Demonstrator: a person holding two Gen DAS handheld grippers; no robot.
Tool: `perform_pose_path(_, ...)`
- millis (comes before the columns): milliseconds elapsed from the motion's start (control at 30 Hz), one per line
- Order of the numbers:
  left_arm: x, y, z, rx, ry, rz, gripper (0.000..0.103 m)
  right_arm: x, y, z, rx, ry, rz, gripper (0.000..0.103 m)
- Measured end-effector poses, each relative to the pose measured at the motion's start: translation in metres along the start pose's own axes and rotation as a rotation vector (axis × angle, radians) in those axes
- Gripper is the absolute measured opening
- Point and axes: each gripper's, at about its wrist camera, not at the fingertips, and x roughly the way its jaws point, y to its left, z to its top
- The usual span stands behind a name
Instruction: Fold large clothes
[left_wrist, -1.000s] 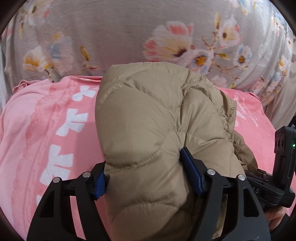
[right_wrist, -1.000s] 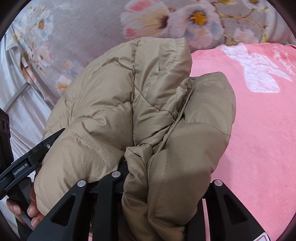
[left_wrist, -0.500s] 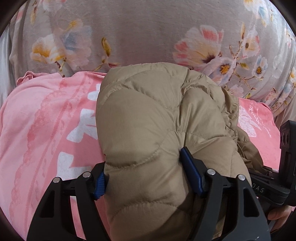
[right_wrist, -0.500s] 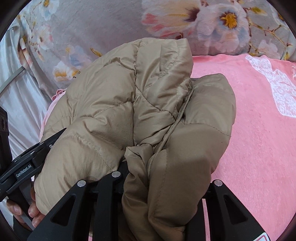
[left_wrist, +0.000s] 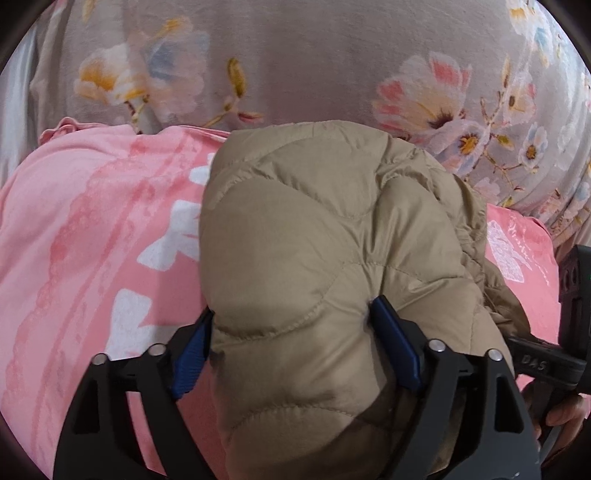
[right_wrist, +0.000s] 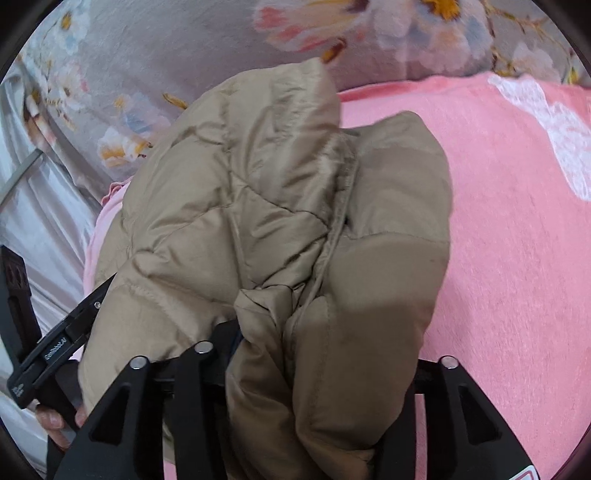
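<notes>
Left wrist view: the left gripper (left_wrist: 291, 332) has its jaws clamped on a thick fold of the tan puffer jacket (left_wrist: 325, 236), blue pads (left_wrist: 395, 343) pressed into the quilting on either side. The jacket bulges forward beyond the jaws, above a pink blanket (left_wrist: 92, 229); a grey floral cover (left_wrist: 303, 62) lies further ahead. In the right wrist view, the right gripper (right_wrist: 325, 369) has its jaws closed on a bunched edge of the same jacket (right_wrist: 280, 206), the pads hidden in fabric. The left gripper's body (right_wrist: 55, 343) shows left of these jaws.
</notes>
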Motion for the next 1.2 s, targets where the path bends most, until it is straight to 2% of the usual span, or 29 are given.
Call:
perform_pose_path(67,-0.009,-0.002,-0.002,0.03,0.0,0.061,0.092,-0.016,-0.009,-0.005,0.034,0.006,0.011,0.052)
perform_pose_path(133,-0.022,-0.006,-0.002,0.064,0.015,0.117,0.092,-0.035,-0.016,-0.012,0.053,-0.007,-0.003,0.056)
perform_pose_path(200,-0.032,-0.006,-0.001,0.072,0.031,0.15,0.092,-0.058,-0.024,-0.019,0.072,-0.021,-0.031,0.057)
perform_pose_path(300,-0.055,-0.011,0.0,0.087,0.064,0.254,0.092,-0.091,-0.03,-0.029,0.086,-0.038,-0.092,0.058)
perform_pose_path(333,-0.061,-0.013,0.001,0.087,0.071,0.275,0.092,-0.1,-0.029,-0.032,0.083,-0.047,-0.112,0.05)
perform_pose_path(367,-0.068,-0.016,0.002,0.084,0.077,0.296,0.092,-0.109,-0.023,-0.034,0.066,-0.057,-0.133,0.033)
perform_pose_path(400,-0.078,-0.022,0.003,0.079,0.074,0.314,0.092,-0.116,-0.014,-0.034,0.033,-0.061,-0.159,0.023)
perform_pose_path(433,-0.084,-0.027,0.004,0.073,0.07,0.318,0.092,-0.118,-0.007,-0.034,0.013,-0.062,-0.173,0.007)
perform_pose_path(467,-0.09,-0.034,0.006,0.066,0.066,0.315,0.092,-0.12,0.004,-0.034,-0.02,-0.064,-0.188,0.0)
perform_pose_path(500,-0.093,-0.04,0.007,0.062,0.067,0.308,0.092,-0.121,0.014,-0.034,-0.054,-0.071,-0.192,0.0)
perform_pose_path(600,-0.092,-0.06,0.009,0.044,0.103,0.292,0.092,-0.112,0.043,-0.034,-0.165,-0.095,-0.248,0.0)
perform_pose_path(667,-0.08,-0.07,0.009,0.038,0.129,0.309,0.092,-0.1,0.056,-0.032,-0.2,-0.09,-0.261,0.0)
perform_pose_path(733,-0.068,-0.074,0.006,0.034,0.145,0.344,0.092,-0.087,0.065,-0.03,-0.224,-0.075,-0.263,0.0)
perform_pose_path(800,-0.054,-0.073,0.002,0.035,0.167,0.388,0.092,-0.073,0.072,-0.03,-0.255,-0.07,-0.305,0.0)
perform_pose_path(967,-0.039,-0.067,-0.004,0.006,0.185,0.384,0.094,-0.041,0.063,-0.036,-0.224,-0.019,-0.324,0.0)
perform_pose_path(1200,-0.024,-0.07,-0.011,0.017,0.172,0.398,0.096,-0.02,0.055,-0.045,-0.213,-0.004,-0.341,0.0)
